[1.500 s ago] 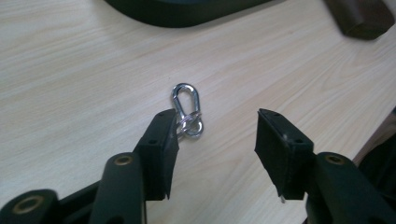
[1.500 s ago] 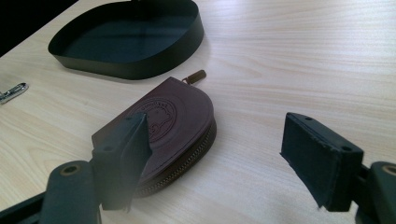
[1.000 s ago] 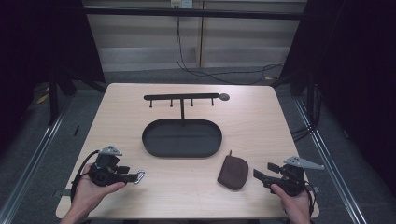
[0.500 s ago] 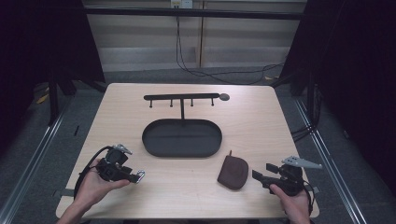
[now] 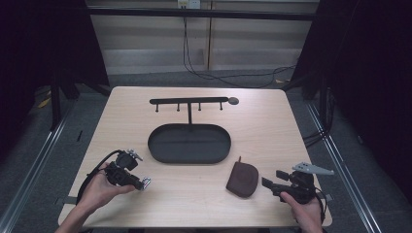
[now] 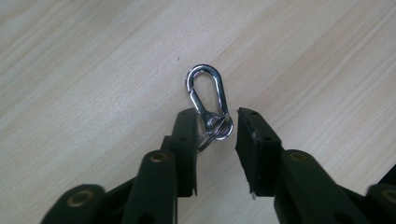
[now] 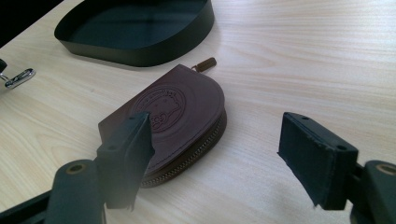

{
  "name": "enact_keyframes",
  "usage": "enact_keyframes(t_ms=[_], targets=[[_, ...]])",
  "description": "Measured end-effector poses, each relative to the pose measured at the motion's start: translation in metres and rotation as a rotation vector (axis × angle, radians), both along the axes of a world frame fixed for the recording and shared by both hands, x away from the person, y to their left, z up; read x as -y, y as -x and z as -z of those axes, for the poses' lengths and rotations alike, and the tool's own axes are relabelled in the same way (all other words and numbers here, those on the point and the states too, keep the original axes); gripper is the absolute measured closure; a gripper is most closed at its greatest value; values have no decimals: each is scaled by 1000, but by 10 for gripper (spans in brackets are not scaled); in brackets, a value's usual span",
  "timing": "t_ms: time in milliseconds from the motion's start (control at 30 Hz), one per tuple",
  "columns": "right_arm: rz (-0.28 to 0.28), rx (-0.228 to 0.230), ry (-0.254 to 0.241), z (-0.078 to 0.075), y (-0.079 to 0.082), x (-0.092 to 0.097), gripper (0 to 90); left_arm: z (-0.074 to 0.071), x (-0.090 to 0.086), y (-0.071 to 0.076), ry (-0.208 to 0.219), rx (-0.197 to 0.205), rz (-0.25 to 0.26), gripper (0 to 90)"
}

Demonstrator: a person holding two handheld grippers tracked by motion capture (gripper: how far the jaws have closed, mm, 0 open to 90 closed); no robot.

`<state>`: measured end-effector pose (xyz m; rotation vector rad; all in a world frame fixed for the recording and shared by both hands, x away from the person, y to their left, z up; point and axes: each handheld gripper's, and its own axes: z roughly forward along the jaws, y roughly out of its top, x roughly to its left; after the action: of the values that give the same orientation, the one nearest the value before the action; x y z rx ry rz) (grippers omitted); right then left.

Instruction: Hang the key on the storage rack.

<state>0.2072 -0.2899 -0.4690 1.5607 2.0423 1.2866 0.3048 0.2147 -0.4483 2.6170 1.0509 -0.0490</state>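
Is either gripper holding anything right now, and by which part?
Nothing held yet. The left gripper has just been closing around the carabiner's ring; the right gripper is open.

The right gripper (image 7: 215, 154) stood wide open just near of the brown pouch (image 7: 175, 119), with the black tray (image 7: 140, 49) beyond.

A black oval tray (image 5: 189, 144) lies at the middle of the light wooden table (image 5: 262, 116). Just beyond it, toward the far edge, stands a black rack (image 5: 188, 101), a crossbar with small pegs on a short post.
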Motion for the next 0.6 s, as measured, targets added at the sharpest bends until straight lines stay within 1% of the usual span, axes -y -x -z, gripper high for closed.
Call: enact_keyframes(t_ms=[100,133,167,200,267,300,333,367,500,600], targets=[[-3,1,7,0,0,-1,257,2,1,-1,-5,-5,-4,715],[-6,-4,8,0,0,-1,257,3,1,-2,-15,-17,11,722],[-7,-4,11,0,0,-2,257,4,1,-2,-17,-20,7,727],[-6,-5,12,0,0,-2,257,5,1,-2,-18,-26,16,742],[-7,-6,12,0,0,-2,257,5,2,-1,-16,-22,12,773],[-6,-7,11,0,0,-2,257,6,2,-1,-21,-30,16,794],[-8,-7,10,0,0,-2,256,5,2,-2,-25,-47,34,820],[-8,-7,10,0,0,-2,256,5,2,-2,-25,-47,34,847],[-19,-9,15,1,0,-3,256,5,2,-2,-40,-64,33,887],[-22,-8,13,1,-1,-3,256,4,3,-2,-50,-68,37,889]])
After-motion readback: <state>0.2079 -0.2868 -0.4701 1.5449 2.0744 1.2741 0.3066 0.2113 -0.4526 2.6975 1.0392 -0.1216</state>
